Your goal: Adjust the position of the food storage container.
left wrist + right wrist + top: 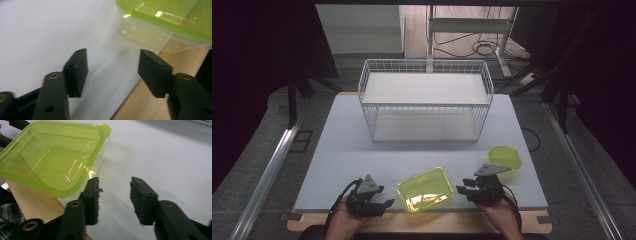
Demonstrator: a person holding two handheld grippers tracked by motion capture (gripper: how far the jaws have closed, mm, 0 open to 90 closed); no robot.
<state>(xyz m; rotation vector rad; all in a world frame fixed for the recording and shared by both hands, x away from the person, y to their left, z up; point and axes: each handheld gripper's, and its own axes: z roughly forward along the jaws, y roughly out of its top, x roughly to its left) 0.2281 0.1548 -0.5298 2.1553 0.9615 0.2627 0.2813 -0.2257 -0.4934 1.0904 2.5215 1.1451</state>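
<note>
Both the left tongs (385, 203) and right tongs (463, 190) stand spread and empty on either side of a rectangular translucent lime-green plastic container (425, 189) at the white worktop's (342, 150) near edge, a white wire basket (426, 100) well beyond.

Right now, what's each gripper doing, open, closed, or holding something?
Left gripper: open, jaws apart, nothing between them; the green container sits just ahead.
Right gripper: open, jaws apart, holding nothing, beside the container.
</note>
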